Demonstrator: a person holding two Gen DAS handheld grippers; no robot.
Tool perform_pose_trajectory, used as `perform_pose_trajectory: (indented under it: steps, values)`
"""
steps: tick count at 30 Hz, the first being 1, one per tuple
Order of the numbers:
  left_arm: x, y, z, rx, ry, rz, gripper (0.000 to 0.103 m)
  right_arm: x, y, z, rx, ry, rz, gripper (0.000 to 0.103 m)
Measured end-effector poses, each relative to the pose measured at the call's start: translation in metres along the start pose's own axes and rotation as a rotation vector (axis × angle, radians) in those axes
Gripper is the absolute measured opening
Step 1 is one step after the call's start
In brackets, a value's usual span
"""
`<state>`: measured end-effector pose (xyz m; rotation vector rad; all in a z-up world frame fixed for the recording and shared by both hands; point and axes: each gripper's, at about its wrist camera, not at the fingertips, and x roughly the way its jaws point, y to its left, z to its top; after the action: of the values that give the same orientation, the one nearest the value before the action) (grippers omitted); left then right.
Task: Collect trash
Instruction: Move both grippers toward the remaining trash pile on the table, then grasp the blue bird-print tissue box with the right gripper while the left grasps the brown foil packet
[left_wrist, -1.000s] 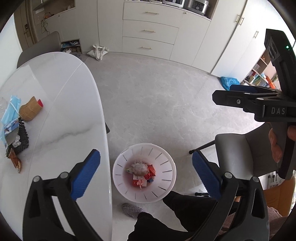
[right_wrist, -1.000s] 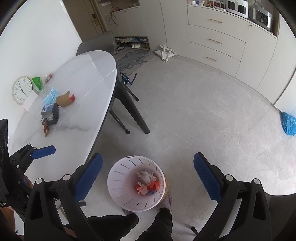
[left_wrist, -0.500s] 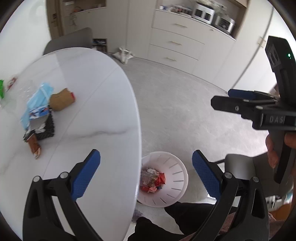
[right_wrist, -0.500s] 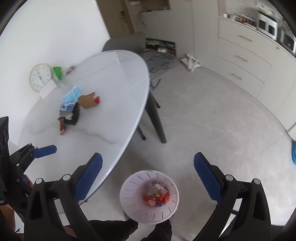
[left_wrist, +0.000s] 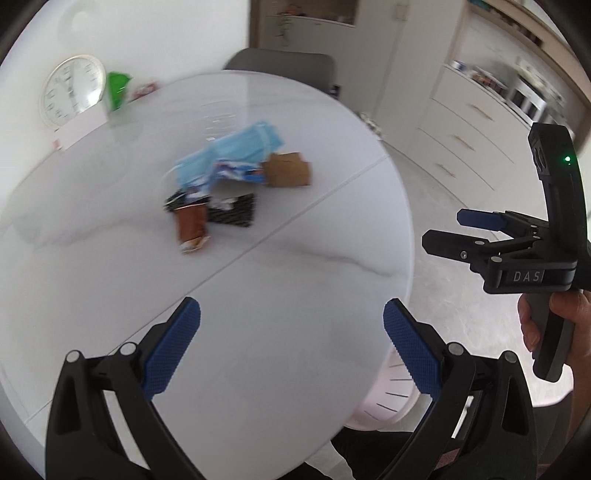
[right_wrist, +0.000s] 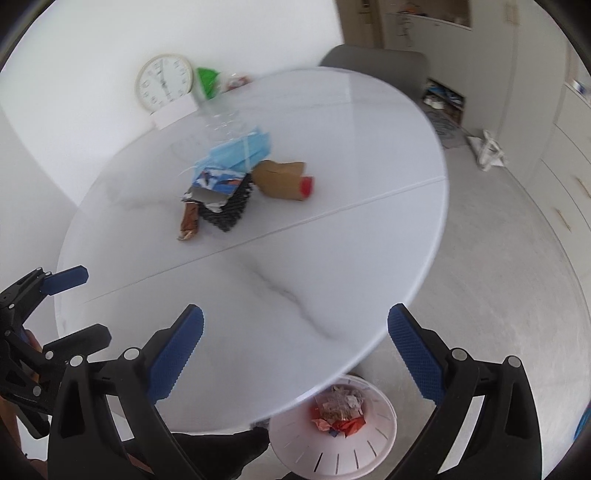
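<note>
Two handheld grippers are hovering over the near edge of a white marble-look table (right_wrist: 332, 258), and both are gaping wide with nothing between their blue-padded fingers. The left gripper (left_wrist: 291, 343) is sitting over the near part of the table, and the right gripper (right_wrist: 295, 347) is hanging just beside it at the table's near right edge. In the left view, the body of the right gripper is showing the letters "DAS" in white, with a small green light glowing above them, and a hand (left_wrist: 554, 328) is wrapping its grip. On the floor, partly tucked under the table's near edge, a white slotted bin (right_wrist: 347, 443) is holding crumpled paper and red wrappers. Farther in, near the middle of the table, the remaining trash is lying in a tight cluster: a brown snack wrapper (right_wrist: 190, 219), a black patterned packet (right_wrist: 229, 210) touching it, a blue and white printed packet (right_wrist: 218, 181) resting on top, a brown paper pouch with a red end (right_wrist: 284, 179), and blue face masks (right_wrist: 240, 153) at the back. The print on the packets is too blurred to read. At the table's far edge, a round clock (right_wrist: 164, 83) is leaning against the wall beside a green bag (right_wrist: 207, 81).
</note>
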<state>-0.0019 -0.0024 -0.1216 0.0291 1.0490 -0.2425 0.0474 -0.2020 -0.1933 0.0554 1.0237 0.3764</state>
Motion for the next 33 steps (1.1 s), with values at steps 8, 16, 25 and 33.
perform_pose_trajectory:
  steps: [8,16,25,33]
  values:
    - [0.004,0.056,0.007,-0.115,0.011,0.087,0.095,0.065,0.035,0.052,-0.146,0.072,0.072,0.099]
    - [0.010,0.085,0.005,-0.117,0.033,0.107,0.095,0.129,0.111,0.097,-0.614,0.097,0.082,0.099]
    - [0.021,0.117,-0.008,-0.134,0.050,0.107,0.095,0.183,0.143,0.132,-0.890,0.240,0.086,0.062]
    - [0.038,0.134,-0.004,-0.173,0.056,0.056,0.095,0.170,0.147,0.135,-0.850,0.232,0.117,0.052]
